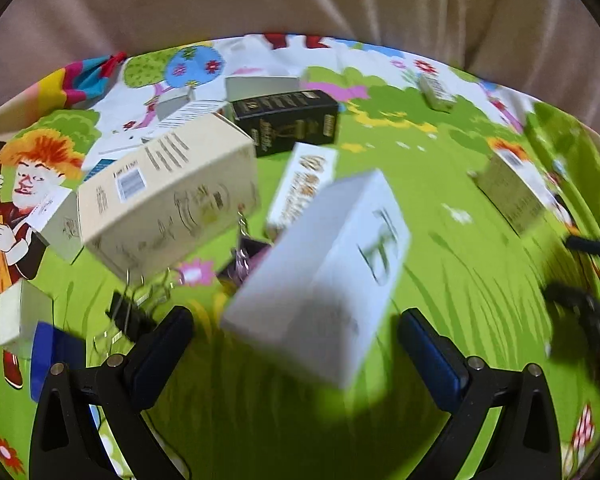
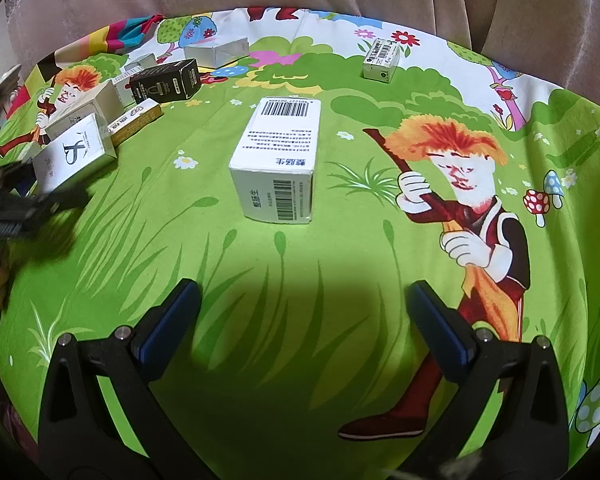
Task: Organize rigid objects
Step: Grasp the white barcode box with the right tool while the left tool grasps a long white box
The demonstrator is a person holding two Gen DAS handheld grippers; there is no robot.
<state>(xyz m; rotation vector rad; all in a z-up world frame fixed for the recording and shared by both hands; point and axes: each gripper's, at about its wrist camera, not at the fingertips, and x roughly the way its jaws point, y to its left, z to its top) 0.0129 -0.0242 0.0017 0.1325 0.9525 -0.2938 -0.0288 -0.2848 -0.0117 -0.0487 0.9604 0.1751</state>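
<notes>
My left gripper (image 1: 296, 332) is open. A blurred white box with a black mark (image 1: 320, 276) lies just ahead of its fingers, not held; it also shows in the right wrist view (image 2: 74, 154). Beyond it sit a big cream box (image 1: 168, 196), a yellow-print box (image 1: 304, 186) and a black box (image 1: 288, 120). My right gripper (image 2: 304, 312) is open and empty. A white box with barcodes (image 2: 278, 160) stands on the green cloth a little ahead of it. A small white box (image 2: 381, 59) sits far back right.
Binder clips (image 1: 134, 312) lie by the left gripper's left finger. A silver box (image 2: 216, 50) and other small boxes cluster at the far left. The left gripper (image 2: 16, 208) shows at the left edge of the right wrist view. A beige curtain hangs behind the table.
</notes>
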